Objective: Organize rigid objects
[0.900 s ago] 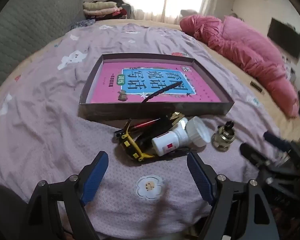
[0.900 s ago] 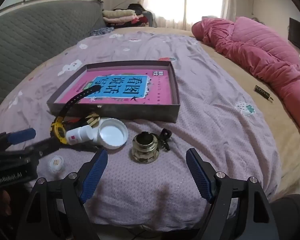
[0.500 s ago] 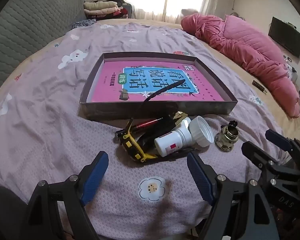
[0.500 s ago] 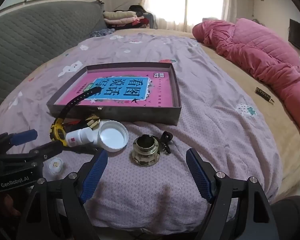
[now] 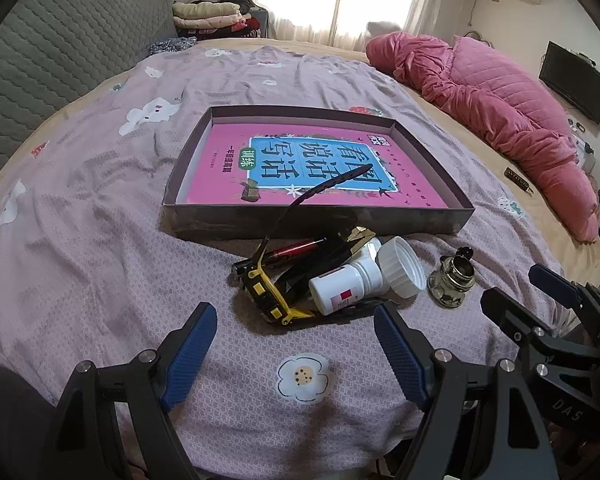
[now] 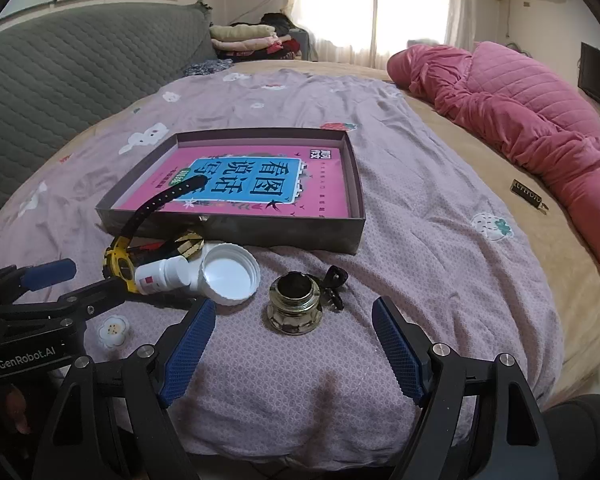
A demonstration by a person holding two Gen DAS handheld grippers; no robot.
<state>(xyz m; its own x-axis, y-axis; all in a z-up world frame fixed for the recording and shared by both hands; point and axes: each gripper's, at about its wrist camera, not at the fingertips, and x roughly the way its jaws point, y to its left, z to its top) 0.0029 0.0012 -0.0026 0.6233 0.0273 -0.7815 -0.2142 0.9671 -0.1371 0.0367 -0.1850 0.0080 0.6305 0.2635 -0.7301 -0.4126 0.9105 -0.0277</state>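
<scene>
A shallow dark box (image 5: 316, 220) (image 6: 236, 228) holding a pink book (image 5: 320, 168) lies on the bed. In front of it sits a heap: a yellow-and-black watch (image 5: 268, 292) (image 6: 120, 260) whose strap arches over the box wall, a white pill bottle (image 5: 346, 286) (image 6: 162, 276), a white lid (image 5: 402, 266) (image 6: 230, 274), a red pen (image 5: 296, 248) and a gold-black piece (image 5: 358, 236). A brass glass jar (image 5: 452, 282) (image 6: 294, 304) stands to the right. My left gripper (image 5: 296, 354) hangs open short of the heap. My right gripper (image 6: 292, 354) is open just before the jar.
The lilac flowered bedsheet (image 5: 100, 200) covers the bed. A pink quilt (image 6: 520, 112) lies along the right side, with a small dark bar (image 6: 526, 196) beside it. A grey quilted headboard (image 5: 40, 60) and folded clothes (image 6: 244, 38) are at the back.
Both views have shifted slightly; the heap and the jar sit a little farther from the fingers than before. Nothing on the bed has moved, and both grippers stayed open.
</scene>
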